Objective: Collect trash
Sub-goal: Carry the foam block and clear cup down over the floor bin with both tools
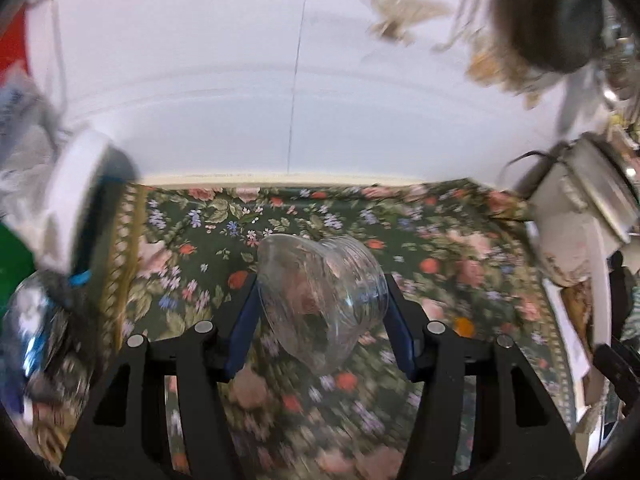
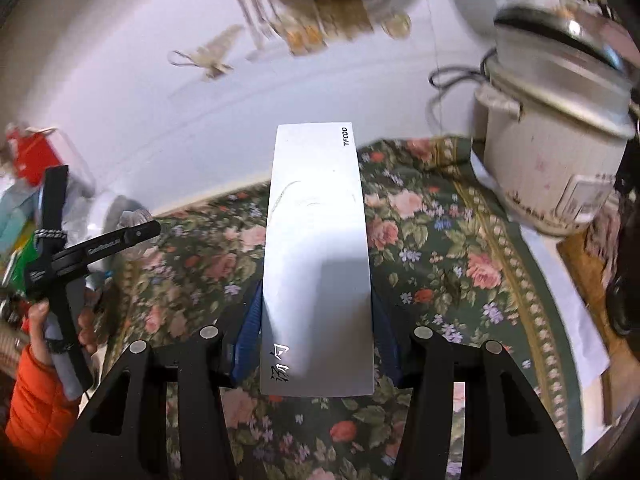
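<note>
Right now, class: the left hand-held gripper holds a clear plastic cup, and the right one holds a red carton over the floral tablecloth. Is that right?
Not quite. In the right wrist view the right hand-held gripper holds a white carton, not a red one. The left hand-held gripper does hold the clear plastic cup, over the floral tablecloth.

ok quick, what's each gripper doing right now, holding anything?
Left gripper: closed on a clear plastic cup, lifted off the floral tablecloth.
Right gripper: closed on a flat white packet.
</note>
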A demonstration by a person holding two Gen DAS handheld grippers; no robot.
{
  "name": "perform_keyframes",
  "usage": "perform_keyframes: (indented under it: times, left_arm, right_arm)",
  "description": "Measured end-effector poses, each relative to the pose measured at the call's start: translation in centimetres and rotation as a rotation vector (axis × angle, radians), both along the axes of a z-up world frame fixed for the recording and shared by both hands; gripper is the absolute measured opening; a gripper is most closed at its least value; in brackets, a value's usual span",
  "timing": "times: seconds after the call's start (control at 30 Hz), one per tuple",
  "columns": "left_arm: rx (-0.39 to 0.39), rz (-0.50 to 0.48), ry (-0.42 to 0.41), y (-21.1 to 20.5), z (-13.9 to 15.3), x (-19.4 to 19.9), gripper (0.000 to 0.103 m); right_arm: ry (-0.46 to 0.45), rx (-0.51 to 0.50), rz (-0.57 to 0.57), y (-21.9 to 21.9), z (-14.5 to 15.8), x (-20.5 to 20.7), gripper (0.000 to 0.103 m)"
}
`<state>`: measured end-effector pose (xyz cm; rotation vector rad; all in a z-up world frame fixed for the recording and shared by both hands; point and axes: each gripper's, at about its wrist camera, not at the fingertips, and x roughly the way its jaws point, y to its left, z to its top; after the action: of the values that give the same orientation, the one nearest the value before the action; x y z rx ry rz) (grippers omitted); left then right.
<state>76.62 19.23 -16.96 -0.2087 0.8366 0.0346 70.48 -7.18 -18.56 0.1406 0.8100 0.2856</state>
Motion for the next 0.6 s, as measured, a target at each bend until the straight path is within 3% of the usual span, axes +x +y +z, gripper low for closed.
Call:
perform_keyframes:
  times: [0.27,0.6]
  left_arm:
    - [0.020,0.117,-0.137,-3.3,5.7,-11.3,0.058]
    - [0.013,0.170,-0.188,-6.4,9.5,-22.5,0.058]
  right_arm:
    - [-0.117,0.013,0.134,-2.8,3.8,-5.9,0.048]
    - [-0.164,0.039,0.244,-3.5,6.5,-12.9,0.048]
